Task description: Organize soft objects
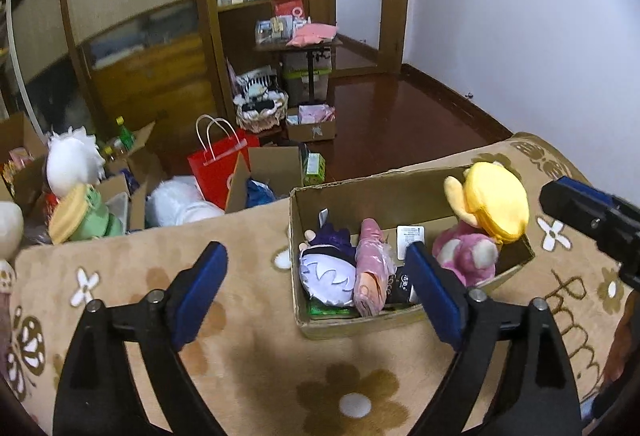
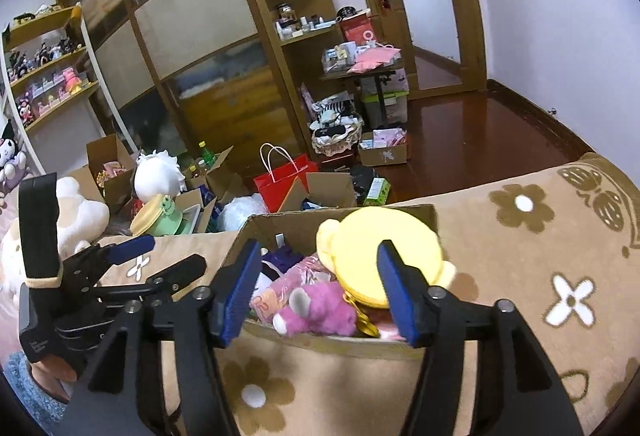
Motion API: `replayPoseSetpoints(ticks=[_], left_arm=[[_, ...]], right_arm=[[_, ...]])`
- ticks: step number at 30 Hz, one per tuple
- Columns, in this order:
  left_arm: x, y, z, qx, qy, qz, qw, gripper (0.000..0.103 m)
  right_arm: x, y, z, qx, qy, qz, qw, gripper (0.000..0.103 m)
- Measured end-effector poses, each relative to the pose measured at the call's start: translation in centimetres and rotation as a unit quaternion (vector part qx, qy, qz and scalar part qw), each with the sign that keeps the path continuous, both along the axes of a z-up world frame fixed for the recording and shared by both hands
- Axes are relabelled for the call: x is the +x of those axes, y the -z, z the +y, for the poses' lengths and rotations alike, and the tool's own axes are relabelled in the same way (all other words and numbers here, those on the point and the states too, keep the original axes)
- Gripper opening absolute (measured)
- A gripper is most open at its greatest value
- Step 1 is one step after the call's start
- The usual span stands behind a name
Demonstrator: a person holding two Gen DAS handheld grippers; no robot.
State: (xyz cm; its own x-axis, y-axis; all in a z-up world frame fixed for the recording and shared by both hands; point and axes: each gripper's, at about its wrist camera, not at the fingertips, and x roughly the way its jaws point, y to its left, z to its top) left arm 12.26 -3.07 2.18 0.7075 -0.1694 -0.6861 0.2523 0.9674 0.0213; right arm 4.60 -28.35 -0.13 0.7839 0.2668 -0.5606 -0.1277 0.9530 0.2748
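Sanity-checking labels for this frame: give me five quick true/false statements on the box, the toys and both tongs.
1. The cardboard box sits on the floral blanket. True.
2. The left tongs grip the pink plush. False: they are open and hold nothing.
3. The yellow plush is in the box. True.
4. The right tongs are shut on the yellow plush. False: they are open above the box's near edge.
5. The red bag is inside the box. False: it stands on the floor beyond the blanket.
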Motion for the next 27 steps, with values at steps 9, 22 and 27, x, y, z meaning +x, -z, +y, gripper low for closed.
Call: replayPoseSetpoints(ticks=[9,22,27], left_arm=[[-3.7,-2.7,-0.8,0.025,0.006,-0.038,0.999,0.102],[-7.6,-4.9,0.7,0.019,-0.005,-0.068,0.9975,0.102],[-9.4,-5.0,1.3,0.014,-0.004,-0.084,0.9964,0.102]], right_arm=[[-3.8,-2.7,-1.4,-0.01,0.021,-0.021,1.0,0.103],[-9.4,-3.7,-2.7,-0.022,0.046,-0.04,0.998,0.103],[-11.6,-3.6,-2.8,-0.031,0.061,-0.061,0.996,0.103]])
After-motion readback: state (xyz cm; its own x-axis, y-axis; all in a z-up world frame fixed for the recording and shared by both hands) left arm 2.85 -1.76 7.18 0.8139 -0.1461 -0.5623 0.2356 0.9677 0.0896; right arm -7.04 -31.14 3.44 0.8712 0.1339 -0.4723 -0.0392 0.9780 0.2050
